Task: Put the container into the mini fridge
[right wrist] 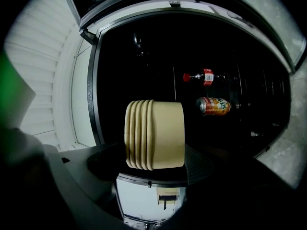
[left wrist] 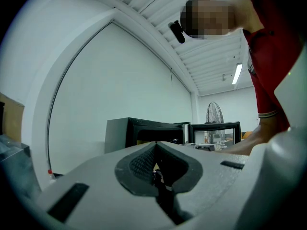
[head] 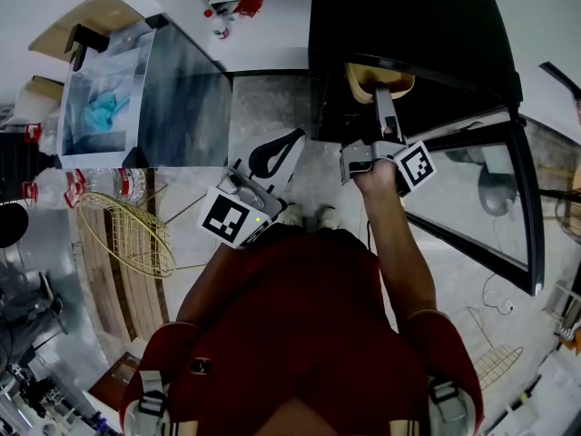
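The container (head: 379,80) sits between the right gripper's (head: 385,98) jaws at the mouth of the mini fridge (head: 408,25), whose door (head: 490,189) stands open to the right. A can (right wrist: 213,106) and a bottle (right wrist: 201,76) are farther inside. The left gripper (head: 272,157) is nearer, to the left.

Our right arm (head: 399,234) reaches straight forward, and the right claw (head: 383,94) at its end is clamped on the container (right wrist: 156,133). We hold the left claw (head: 272,153) low, close to the body, its jaws pressed together on nothing.
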Motion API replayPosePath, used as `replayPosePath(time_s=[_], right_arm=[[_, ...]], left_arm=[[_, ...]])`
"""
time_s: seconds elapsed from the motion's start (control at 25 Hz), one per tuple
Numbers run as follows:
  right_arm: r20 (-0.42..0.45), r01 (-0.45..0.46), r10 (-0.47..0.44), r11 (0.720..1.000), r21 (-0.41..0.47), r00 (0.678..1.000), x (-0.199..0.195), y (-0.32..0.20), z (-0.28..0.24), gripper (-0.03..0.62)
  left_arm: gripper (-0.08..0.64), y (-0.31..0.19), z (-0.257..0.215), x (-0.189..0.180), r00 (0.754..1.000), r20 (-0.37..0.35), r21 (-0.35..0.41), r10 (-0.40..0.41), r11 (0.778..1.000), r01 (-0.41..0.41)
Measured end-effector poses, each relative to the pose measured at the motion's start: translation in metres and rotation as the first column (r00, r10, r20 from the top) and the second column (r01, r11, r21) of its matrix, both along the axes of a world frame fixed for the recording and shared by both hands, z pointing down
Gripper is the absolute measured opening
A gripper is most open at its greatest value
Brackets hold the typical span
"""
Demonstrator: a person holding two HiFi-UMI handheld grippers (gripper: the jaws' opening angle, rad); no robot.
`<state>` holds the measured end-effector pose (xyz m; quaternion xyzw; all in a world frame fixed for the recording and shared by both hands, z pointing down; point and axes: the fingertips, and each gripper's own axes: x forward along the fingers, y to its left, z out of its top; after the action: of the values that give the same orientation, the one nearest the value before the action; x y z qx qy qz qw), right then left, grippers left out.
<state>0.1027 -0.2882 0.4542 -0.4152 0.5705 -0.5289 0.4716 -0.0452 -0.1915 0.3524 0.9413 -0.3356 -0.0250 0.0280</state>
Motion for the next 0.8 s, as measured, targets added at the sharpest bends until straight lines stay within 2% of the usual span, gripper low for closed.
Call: replayPosePath(time_s=[0.36,0.8], right_arm=[[-0.014,-0.001,0.001,1.000,-0.009,1.000,-0.008,-0.014,-0.002,0.377],[-0.075,0.074,-0.073,0.997,0.007,0.994,-0.025,-0.034,-0.003,0.377]], left_arm=[[0.006,-0.008,0.001,-0.005,1.000,-0.008,-0.007,-0.006,1.000,0.006],[0.006,-0.014,0.005,-0.015,1.000,-0.013,-0.019,-0.017,1.000,0.017]])
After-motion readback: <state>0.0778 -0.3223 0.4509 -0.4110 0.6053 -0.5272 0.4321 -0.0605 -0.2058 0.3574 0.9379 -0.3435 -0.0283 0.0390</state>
